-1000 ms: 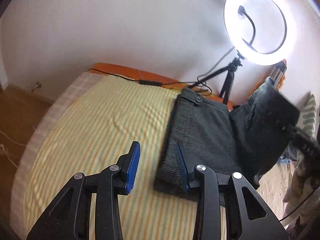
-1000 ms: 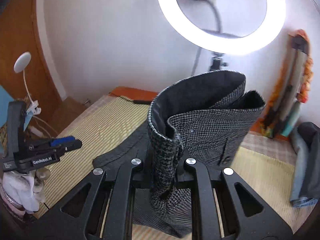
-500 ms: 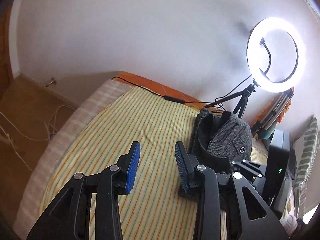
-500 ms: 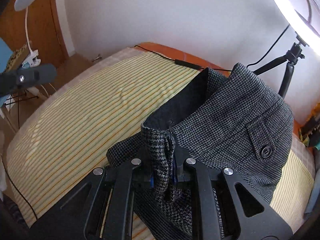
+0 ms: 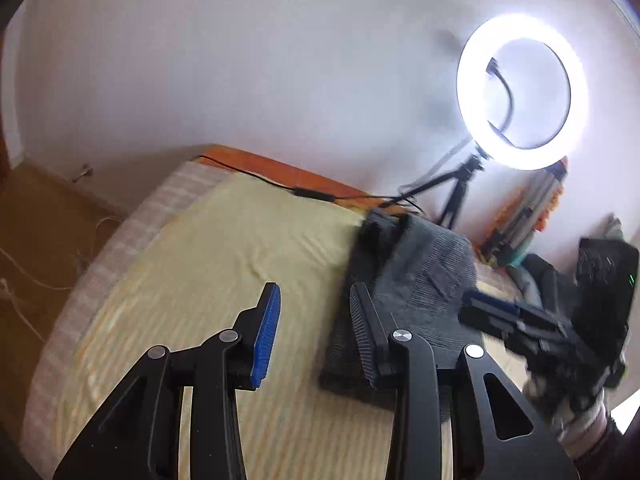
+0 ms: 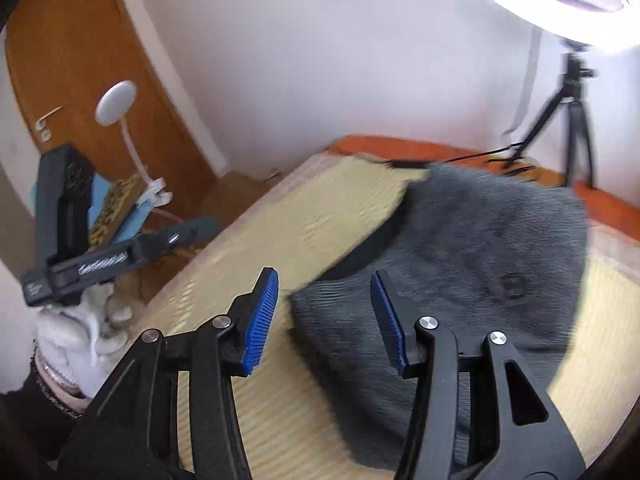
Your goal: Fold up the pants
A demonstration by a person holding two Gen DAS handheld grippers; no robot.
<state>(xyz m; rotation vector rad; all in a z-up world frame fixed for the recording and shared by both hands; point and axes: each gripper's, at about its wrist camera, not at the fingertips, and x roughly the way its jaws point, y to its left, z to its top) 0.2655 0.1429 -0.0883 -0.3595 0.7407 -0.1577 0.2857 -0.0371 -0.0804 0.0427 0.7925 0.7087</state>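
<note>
The grey checked pants lie folded in a thick pile on the yellow striped bed cover. My left gripper is open and empty, just left of the pile's near edge. In the right wrist view the pants lie flat with a button showing. My right gripper is open and empty above their near left corner. The right gripper also shows in the left wrist view, at the pile's right side. The left gripper shows in the right wrist view, held by a white-gloved hand.
A lit ring light on a black tripod stands at the bed's far edge, its cable running along the orange border. Folded clothes lie at the right. A wooden door and clip lamp are left of the bed.
My right gripper has opened and let go of the pants, which dropped flat onto the folded pile. My left gripper stayed open and shifted closer to the pile.
</note>
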